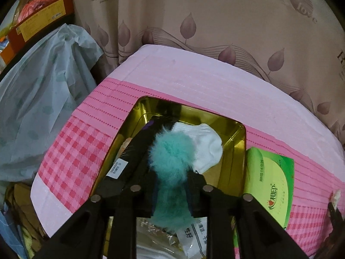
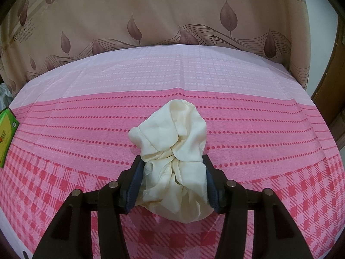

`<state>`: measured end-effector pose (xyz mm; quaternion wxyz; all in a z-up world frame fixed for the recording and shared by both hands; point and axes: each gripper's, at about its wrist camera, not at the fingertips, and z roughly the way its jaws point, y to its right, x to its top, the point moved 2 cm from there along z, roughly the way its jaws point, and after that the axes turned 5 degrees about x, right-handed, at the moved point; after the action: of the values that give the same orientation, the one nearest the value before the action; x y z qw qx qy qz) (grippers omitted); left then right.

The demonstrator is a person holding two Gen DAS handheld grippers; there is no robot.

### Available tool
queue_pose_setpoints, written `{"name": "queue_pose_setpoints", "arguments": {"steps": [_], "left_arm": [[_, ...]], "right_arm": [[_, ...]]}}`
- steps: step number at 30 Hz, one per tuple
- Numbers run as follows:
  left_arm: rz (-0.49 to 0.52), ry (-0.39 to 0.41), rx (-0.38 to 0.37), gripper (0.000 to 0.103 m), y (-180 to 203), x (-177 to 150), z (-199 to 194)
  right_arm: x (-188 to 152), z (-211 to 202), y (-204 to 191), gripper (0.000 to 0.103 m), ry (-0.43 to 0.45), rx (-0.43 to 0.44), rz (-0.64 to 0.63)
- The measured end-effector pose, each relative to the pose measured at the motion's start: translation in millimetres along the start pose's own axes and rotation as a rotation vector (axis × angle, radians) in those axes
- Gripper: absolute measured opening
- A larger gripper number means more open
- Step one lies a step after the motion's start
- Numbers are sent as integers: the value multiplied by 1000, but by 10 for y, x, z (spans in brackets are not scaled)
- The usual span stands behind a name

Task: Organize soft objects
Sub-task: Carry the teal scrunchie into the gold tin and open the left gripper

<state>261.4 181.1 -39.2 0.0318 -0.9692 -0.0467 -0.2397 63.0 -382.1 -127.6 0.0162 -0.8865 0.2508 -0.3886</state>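
In the left wrist view my left gripper is shut on a fluffy teal pompom and holds it over an open gold tin box. A white sock lies inside the tin, beside a dark object. In the right wrist view my right gripper is shut on a crumpled cream cloth, which bulges out in front of and below the jaws, over the pink checked tablecloth.
A green tissue pack lies right of the tin; its corner shows at the left edge of the right wrist view. Clear wrappers lie below the left gripper. A pale plastic bag and boxes stand left of the table. A leaf-print curtain hangs behind.
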Motion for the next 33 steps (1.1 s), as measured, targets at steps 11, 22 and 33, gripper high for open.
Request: {"name": "queue_pose_setpoints", "arguments": {"steps": [11, 22, 33], "left_arm": [[-22, -7, -14, 45, -108, -24, -103], [-20, 65, -16, 45, -187, -255, -548], [50, 173, 72, 45, -263, -874, -940]], "right_arm": [[5, 6, -4, 50, 1, -1, 0], [7, 21, -39, 59, -3, 2, -14], [2, -12, 27, 62, 11, 57, 31]]}}
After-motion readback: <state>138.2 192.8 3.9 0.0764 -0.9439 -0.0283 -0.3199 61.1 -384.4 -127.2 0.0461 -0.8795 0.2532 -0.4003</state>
